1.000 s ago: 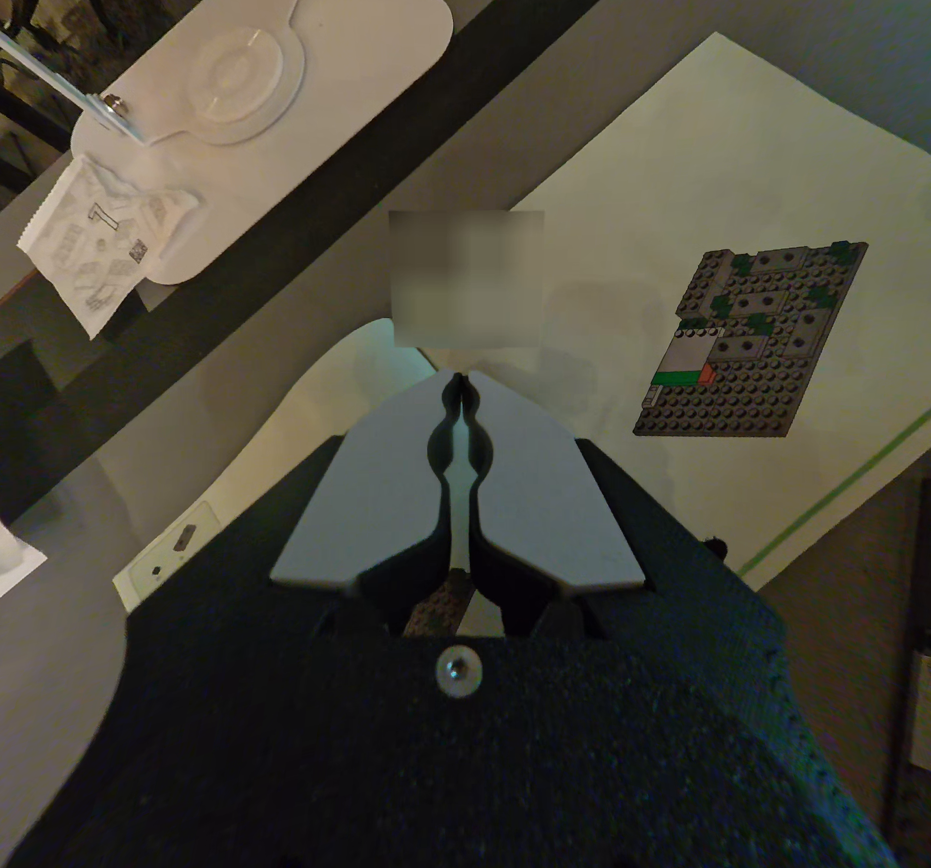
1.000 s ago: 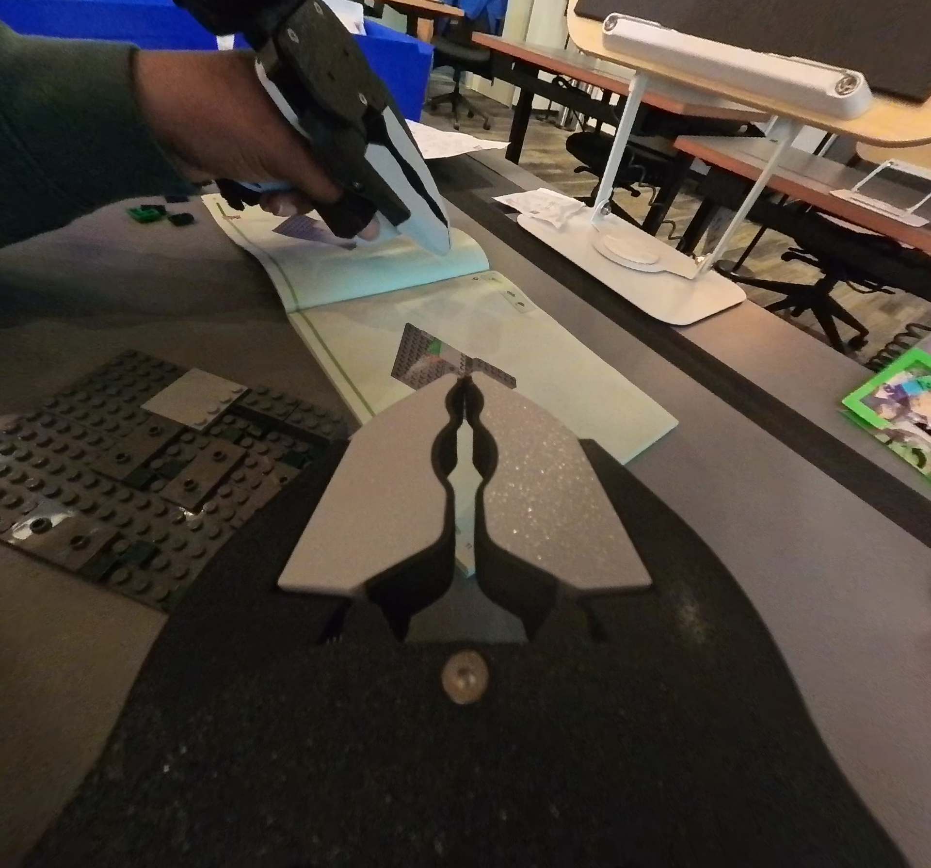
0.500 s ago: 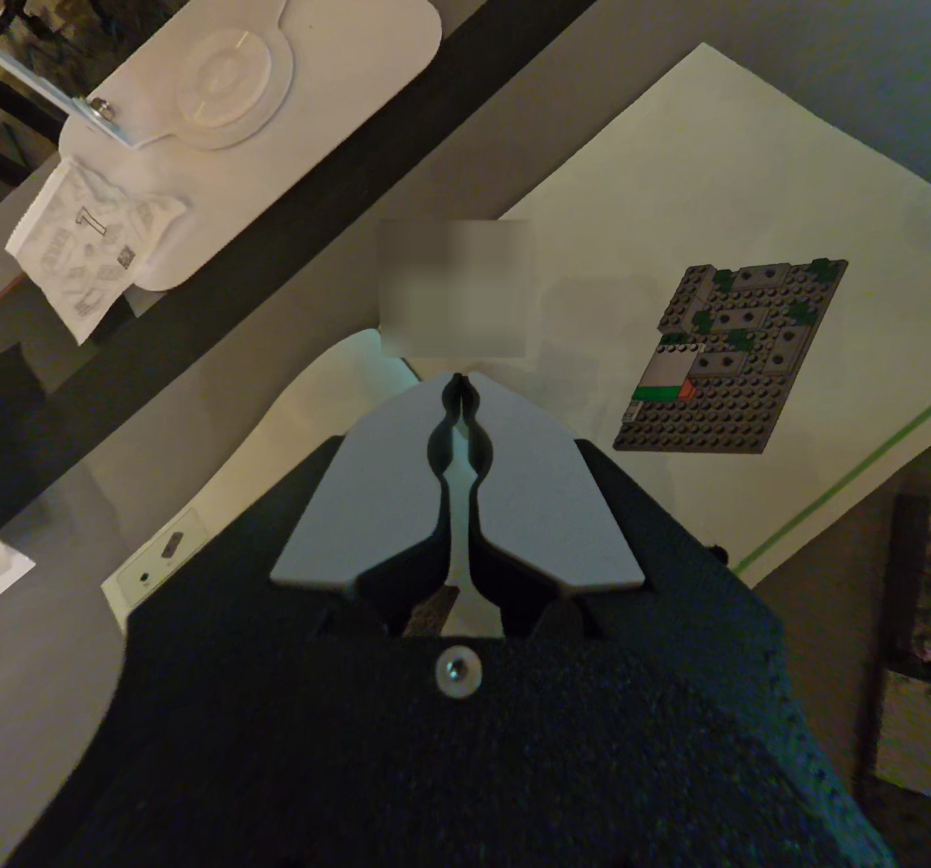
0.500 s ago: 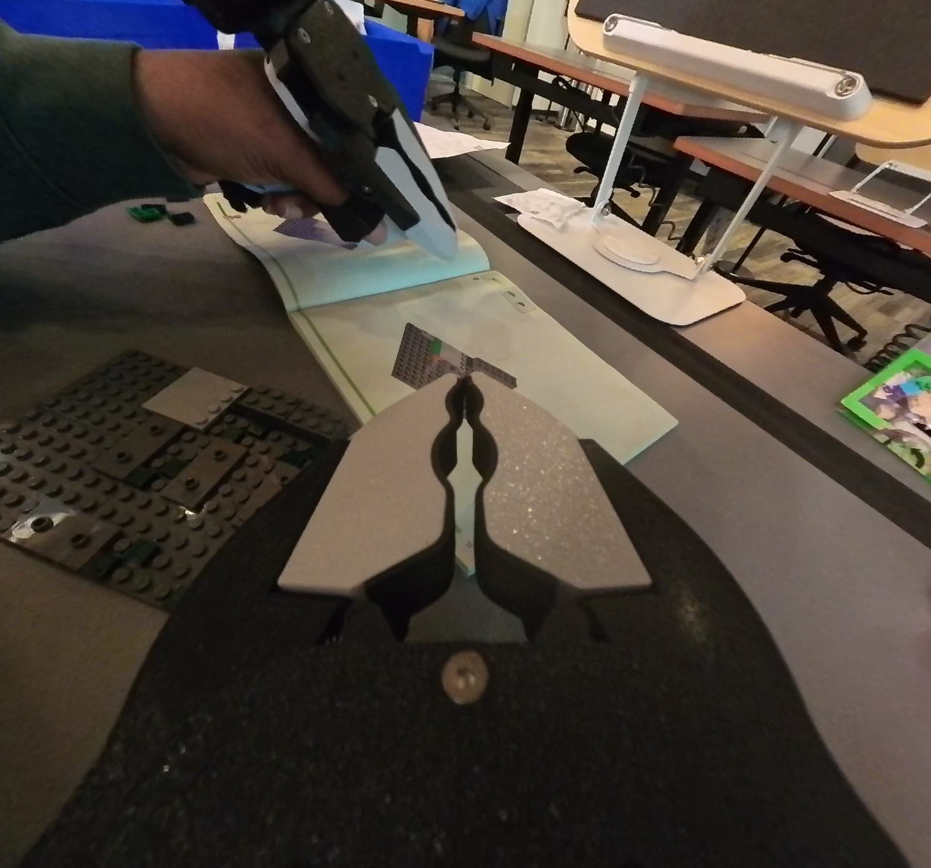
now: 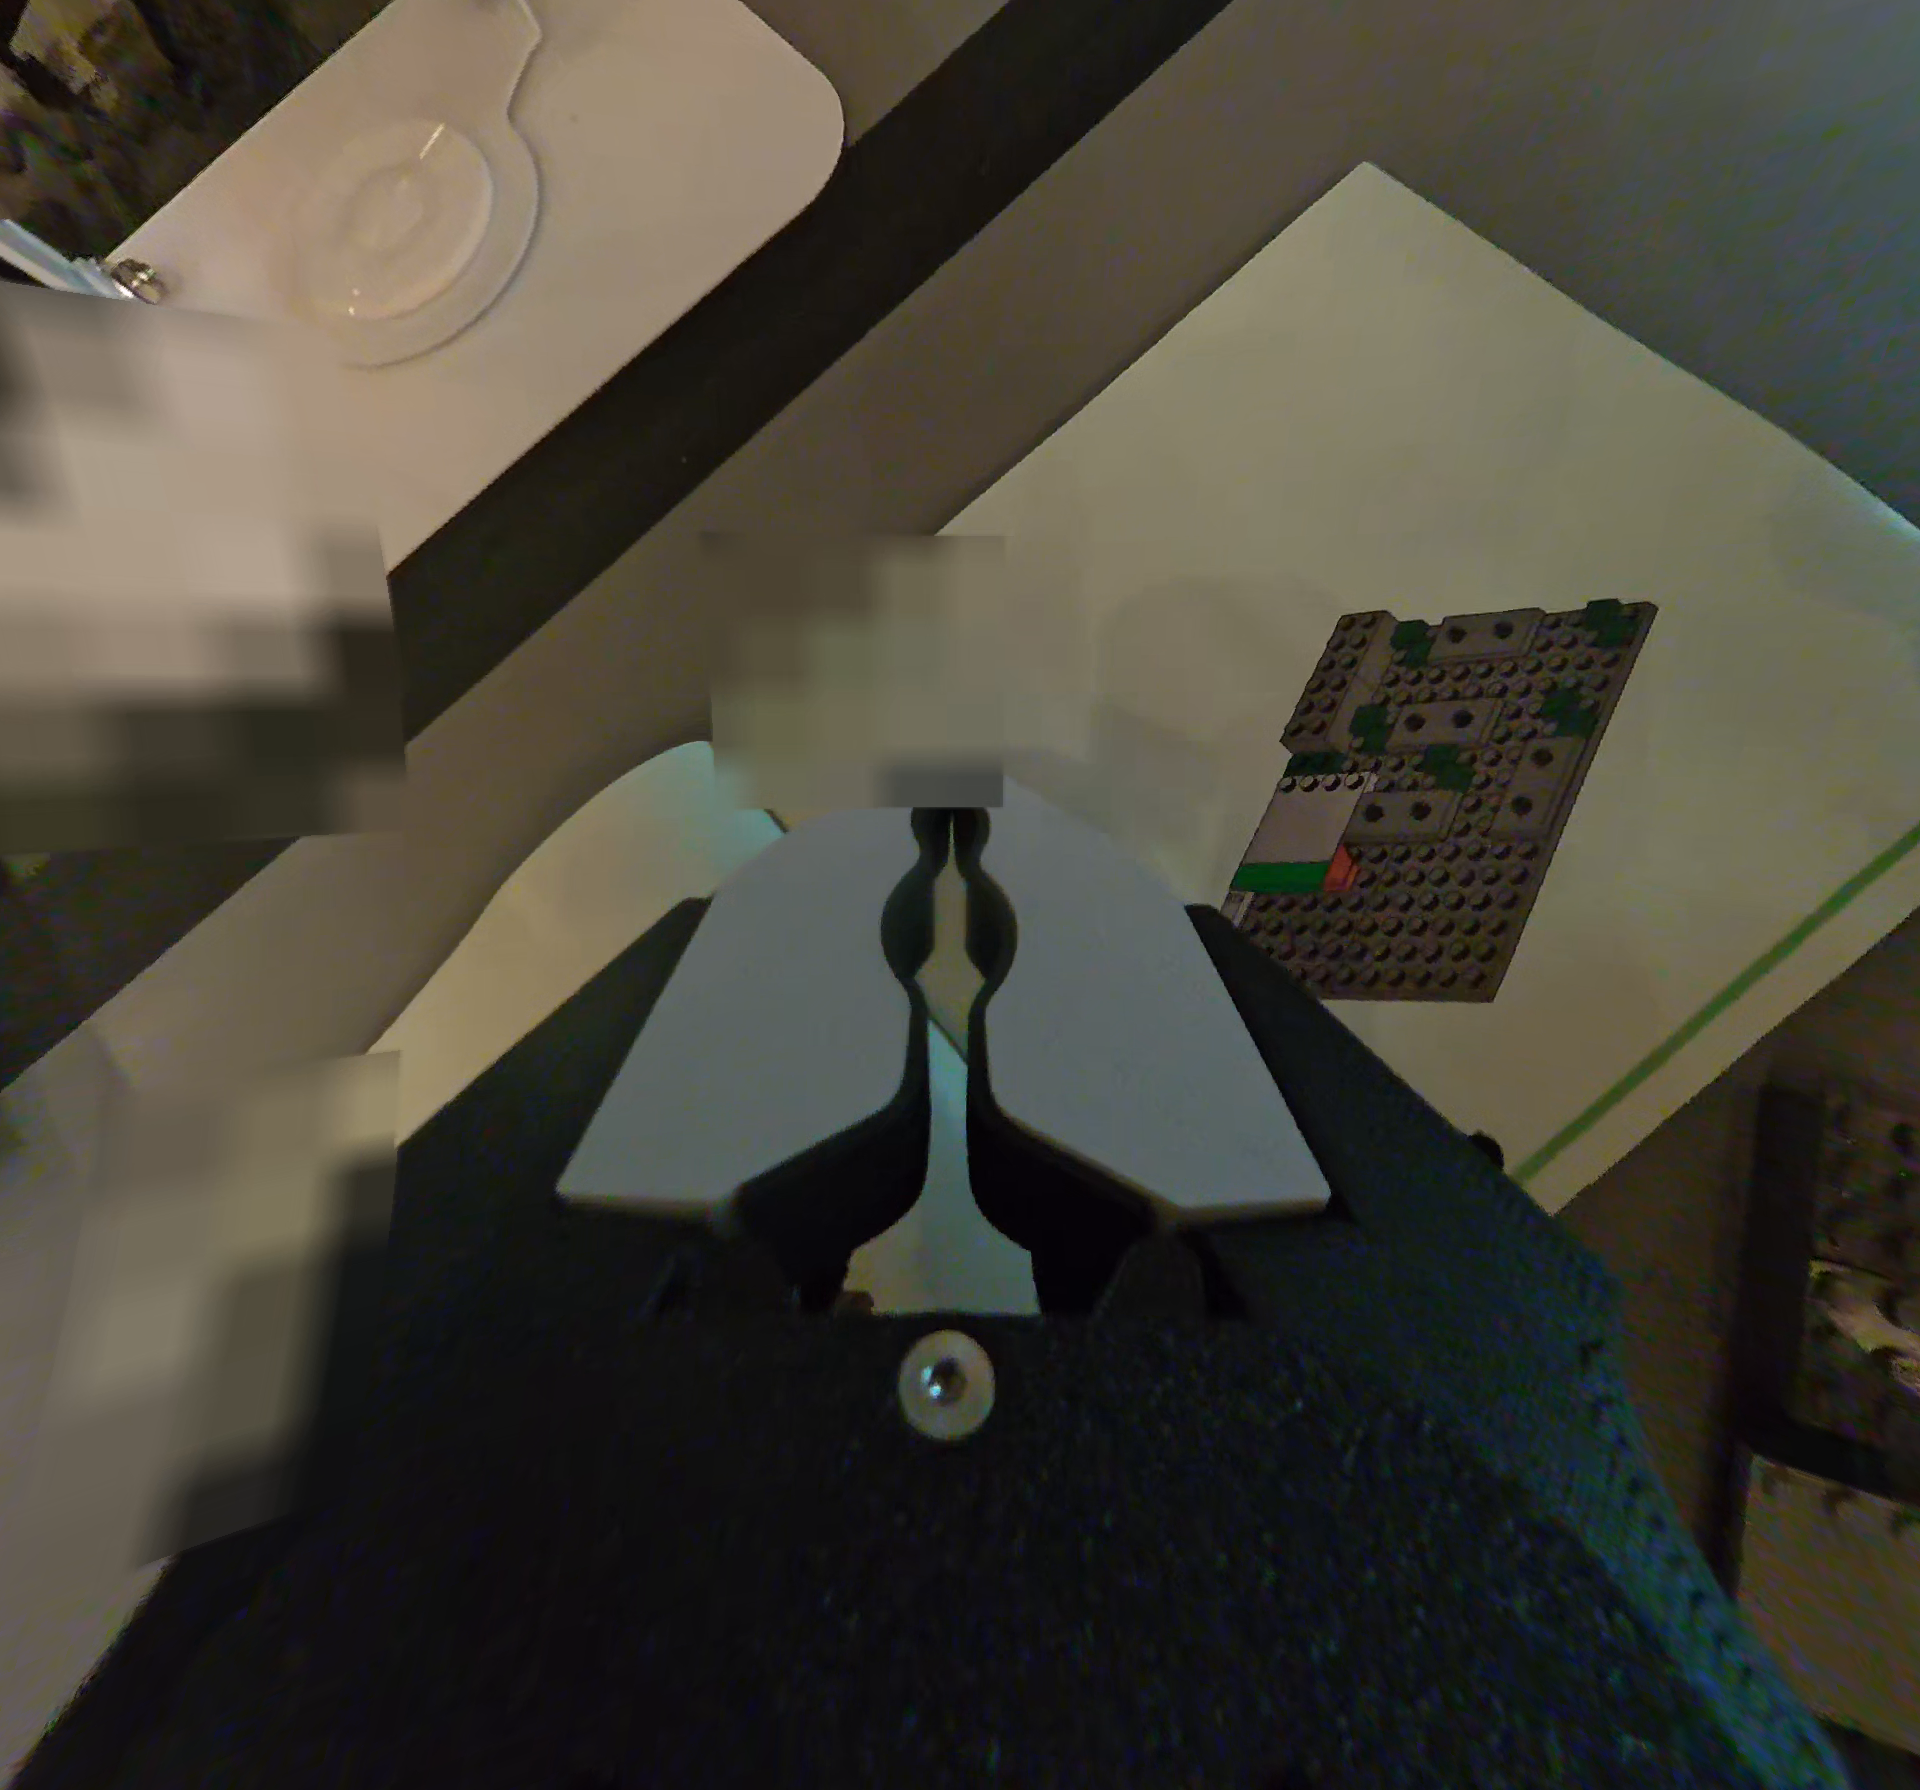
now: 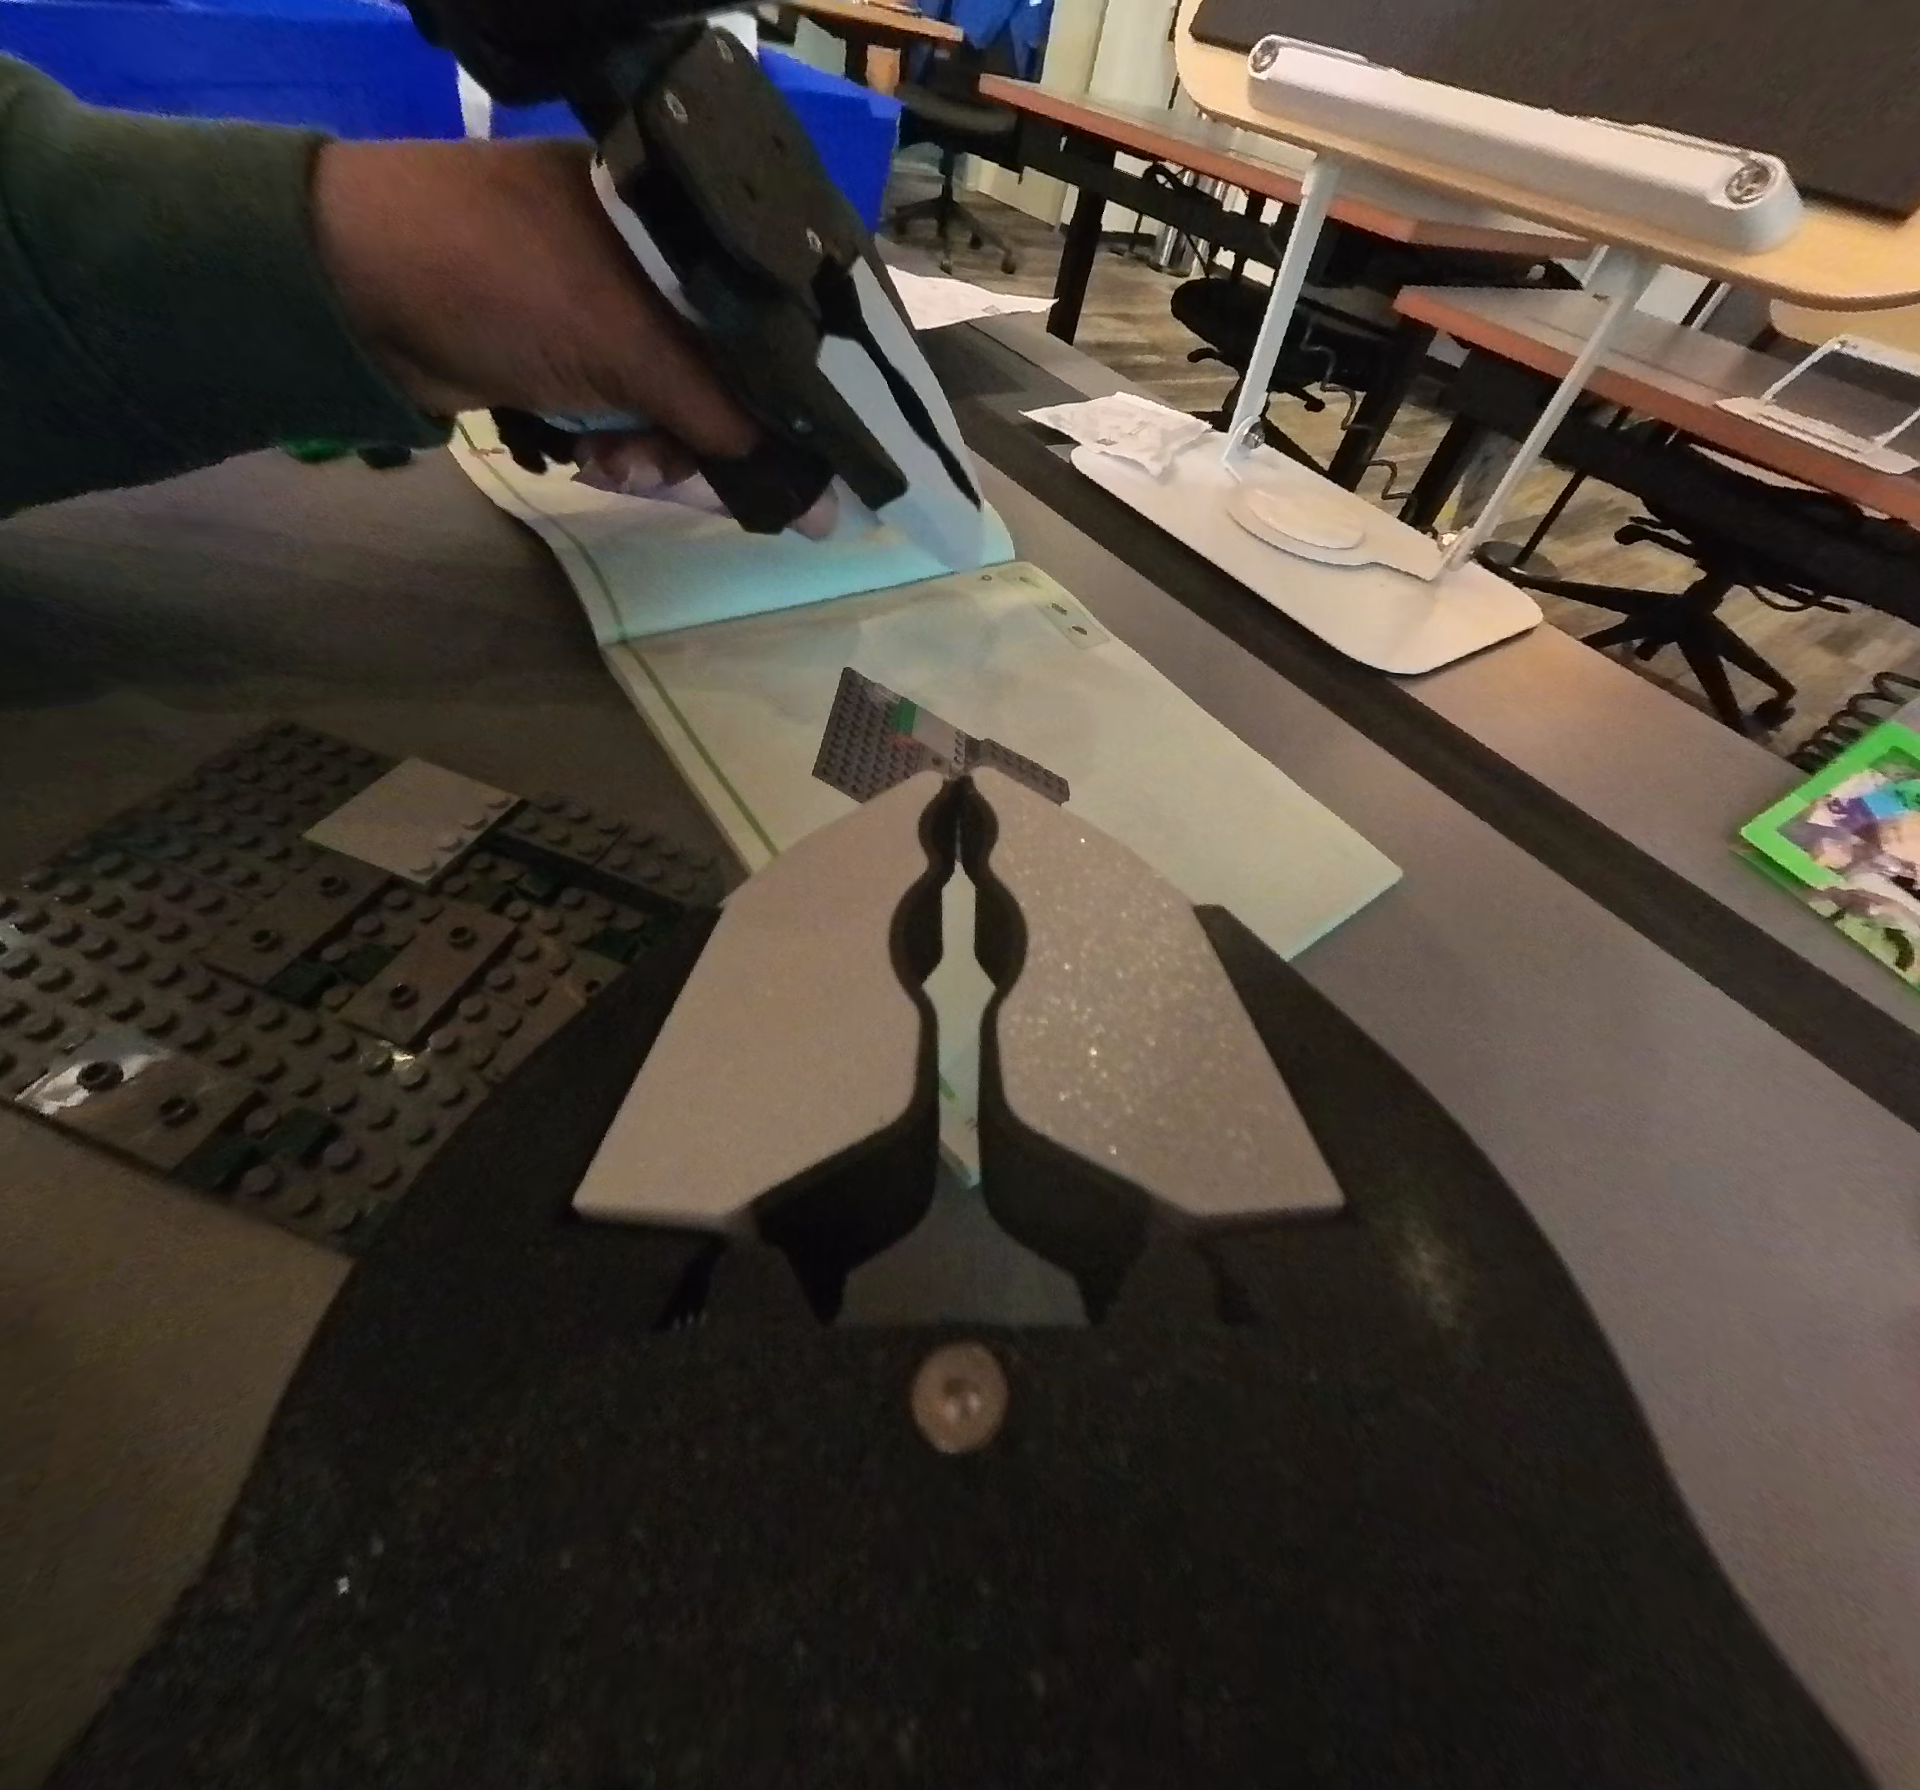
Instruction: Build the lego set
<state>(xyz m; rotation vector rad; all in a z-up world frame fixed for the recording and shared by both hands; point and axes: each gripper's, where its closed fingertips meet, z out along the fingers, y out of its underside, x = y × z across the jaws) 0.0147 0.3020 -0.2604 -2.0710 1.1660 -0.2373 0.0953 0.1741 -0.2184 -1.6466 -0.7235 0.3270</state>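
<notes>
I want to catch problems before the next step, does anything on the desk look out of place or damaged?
Nothing looks damaged or spilled. The instruction booklet lies open by the dark Lego baseplate; its far page arches up instead of lying flat, under the shut left gripper.

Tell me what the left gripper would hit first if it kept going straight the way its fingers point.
Most likely the open pale-green instruction booklet on the grey table. In the right wrist view the left gripper, shut and empty, angles down with its tips just above the curled left page. Exact clearance is unclear.
</notes>
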